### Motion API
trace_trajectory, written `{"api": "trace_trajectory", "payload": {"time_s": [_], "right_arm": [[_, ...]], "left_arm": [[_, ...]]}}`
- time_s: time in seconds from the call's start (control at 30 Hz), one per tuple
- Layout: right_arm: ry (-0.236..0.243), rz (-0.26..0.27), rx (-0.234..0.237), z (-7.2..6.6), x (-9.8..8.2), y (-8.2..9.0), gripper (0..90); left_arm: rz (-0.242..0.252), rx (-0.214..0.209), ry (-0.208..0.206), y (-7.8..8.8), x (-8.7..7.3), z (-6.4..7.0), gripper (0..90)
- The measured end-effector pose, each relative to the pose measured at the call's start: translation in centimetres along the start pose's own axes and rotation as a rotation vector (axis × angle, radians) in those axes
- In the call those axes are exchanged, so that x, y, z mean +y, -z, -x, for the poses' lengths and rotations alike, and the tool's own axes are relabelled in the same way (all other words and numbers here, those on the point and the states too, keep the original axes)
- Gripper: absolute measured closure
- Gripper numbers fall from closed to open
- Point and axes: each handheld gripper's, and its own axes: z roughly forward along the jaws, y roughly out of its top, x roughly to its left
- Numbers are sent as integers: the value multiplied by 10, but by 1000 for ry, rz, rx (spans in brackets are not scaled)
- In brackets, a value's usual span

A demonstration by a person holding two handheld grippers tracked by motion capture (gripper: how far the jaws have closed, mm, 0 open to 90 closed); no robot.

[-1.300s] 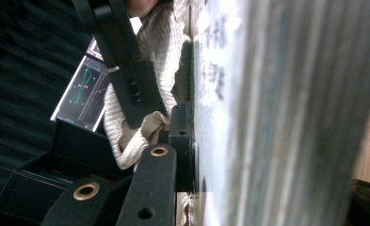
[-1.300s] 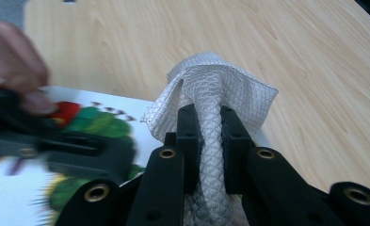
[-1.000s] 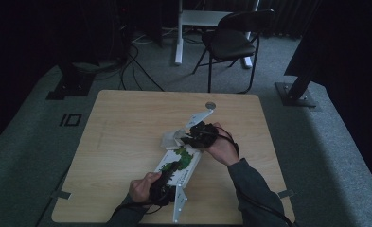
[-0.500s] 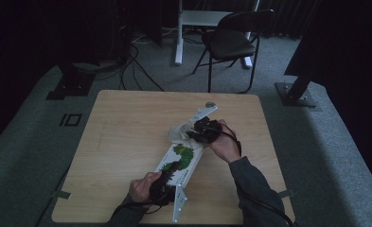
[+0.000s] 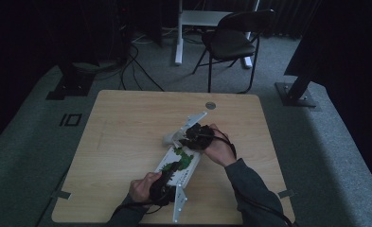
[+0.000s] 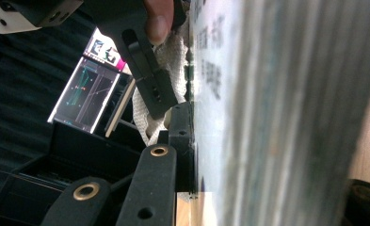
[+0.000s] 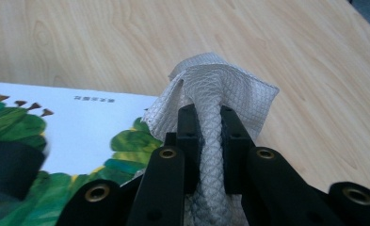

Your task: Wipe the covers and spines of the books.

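Observation:
A picture book [image 5: 182, 163] with a white cover and a green drawing lies slantwise on the wooden table [image 5: 127, 123]. My left gripper [image 5: 167, 185] is at the book's near end and is shut on it. In the left gripper view the book's edge [image 6: 267, 94] stands between the jaws. My right gripper [image 5: 194, 137] is over the book's far end, shut on a white textured cloth [image 7: 220, 84]. The cloth [image 5: 171, 138] hangs down onto the cover [image 7: 79, 117] and the table beside it.
A small round grommet [image 5: 210, 105] sits near the table's far edge. A black folding chair [image 5: 231, 40] and a white stand [image 5: 193, 19] are on the floor beyond. Cables [image 5: 136, 56] run across the floor at the back left.
My right gripper with the cloth shifted a little away and right, then back left over the book's far end. The left gripper and the book stayed put.

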Motion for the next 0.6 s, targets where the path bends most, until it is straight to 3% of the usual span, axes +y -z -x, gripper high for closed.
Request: {"api": "trace_trajectory", "payload": {"time_s": [0.2,0.6], "right_arm": [[33,-19,24,-8,3,0,825],[87,-24,134,-23,13,-2,824]], "left_arm": [[3,2,-3,0,1,1,782],[1,5,-8,1,0,0,782]]}}
